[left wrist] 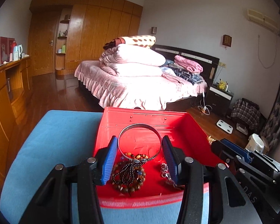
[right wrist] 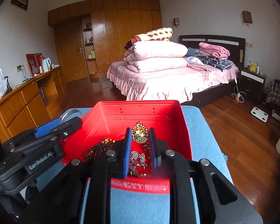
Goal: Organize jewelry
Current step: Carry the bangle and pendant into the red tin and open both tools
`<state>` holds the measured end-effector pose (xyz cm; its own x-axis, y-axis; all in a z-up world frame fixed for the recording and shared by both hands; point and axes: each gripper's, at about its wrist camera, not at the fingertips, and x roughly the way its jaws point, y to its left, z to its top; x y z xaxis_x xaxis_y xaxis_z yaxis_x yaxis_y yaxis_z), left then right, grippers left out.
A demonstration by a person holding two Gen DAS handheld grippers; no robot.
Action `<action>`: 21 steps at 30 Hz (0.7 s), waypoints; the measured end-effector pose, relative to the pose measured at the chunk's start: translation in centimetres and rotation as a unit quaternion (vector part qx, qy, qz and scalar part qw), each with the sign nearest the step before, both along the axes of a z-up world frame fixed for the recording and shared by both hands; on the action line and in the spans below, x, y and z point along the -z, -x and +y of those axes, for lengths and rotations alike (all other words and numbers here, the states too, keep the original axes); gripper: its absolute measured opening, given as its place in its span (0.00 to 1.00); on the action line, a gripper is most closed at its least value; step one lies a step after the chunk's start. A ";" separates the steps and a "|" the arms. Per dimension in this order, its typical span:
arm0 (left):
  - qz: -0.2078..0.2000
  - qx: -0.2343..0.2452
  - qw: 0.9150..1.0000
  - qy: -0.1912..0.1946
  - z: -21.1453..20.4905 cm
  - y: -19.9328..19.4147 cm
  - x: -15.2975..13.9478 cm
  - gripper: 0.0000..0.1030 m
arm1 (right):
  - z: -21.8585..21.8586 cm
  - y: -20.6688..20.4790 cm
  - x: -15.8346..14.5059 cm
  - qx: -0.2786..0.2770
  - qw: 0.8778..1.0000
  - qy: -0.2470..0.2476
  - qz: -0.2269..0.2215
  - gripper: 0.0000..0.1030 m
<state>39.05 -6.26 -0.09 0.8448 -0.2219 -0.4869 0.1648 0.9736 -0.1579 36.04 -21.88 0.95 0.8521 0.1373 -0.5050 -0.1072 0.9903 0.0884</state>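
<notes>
A red tray [left wrist: 177,120] sits on a blue cloth surface [left wrist: 52,141]. In the left wrist view my left gripper [left wrist: 140,147] holds a silver bangle [left wrist: 140,126] between its blue pads, above the tray. Below it lie a brown bead bracelet with dark bead strands [left wrist: 128,175] and a silver chain [left wrist: 165,169]. In the right wrist view my right gripper [right wrist: 141,143] holds a gold pendant piece [right wrist: 140,133] between its pads, over the tray [right wrist: 106,112]. A silver chain [right wrist: 138,157] and dark beads [right wrist: 100,146] lie in the tray. The left gripper [right wrist: 52,126] shows at the left.
A pink bed [left wrist: 140,85] with folded quilts stands behind. A wooden desk [left wrist: 7,85] runs along the left wall. A nightstand [left wrist: 220,97], a white scale [left wrist: 225,126] and bags [left wrist: 246,110] are on the wooden floor at right. The right gripper [left wrist: 233,151] shows at right.
</notes>
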 end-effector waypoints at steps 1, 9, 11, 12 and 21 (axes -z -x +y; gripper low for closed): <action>0.004 0.002 1.000 -0.001 -0.1 -0.5 0.4 0.48 | 0.0 -0.5 0.3 0.000 1.000 0.003 0.003 0.31; 0.005 0.000 1.000 0.003 0.8 -0.6 0.8 0.67 | -1.7 0.3 0.7 0.015 1.000 -0.023 -0.007 0.33; -0.007 -0.005 1.000 0.003 1.3 0.2 0.3 0.74 | -1.9 1.1 0.4 0.019 0.999 -0.023 -0.015 0.38; -0.014 -0.010 1.000 0.001 1.6 0.8 0.0 0.76 | -2.0 1.5 0.2 0.019 0.999 -0.025 -0.019 0.41; -0.050 -0.032 0.998 -0.019 3.7 6.8 -1.8 0.89 | -1.8 6.5 -1.1 0.020 0.999 -0.019 -0.042 0.74</action>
<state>32.21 -2.56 1.66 0.9018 -0.1492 -0.4057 0.1153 0.9876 -0.1069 29.54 -23.73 2.03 0.8966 0.1204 -0.4261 -0.0772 0.9901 0.1174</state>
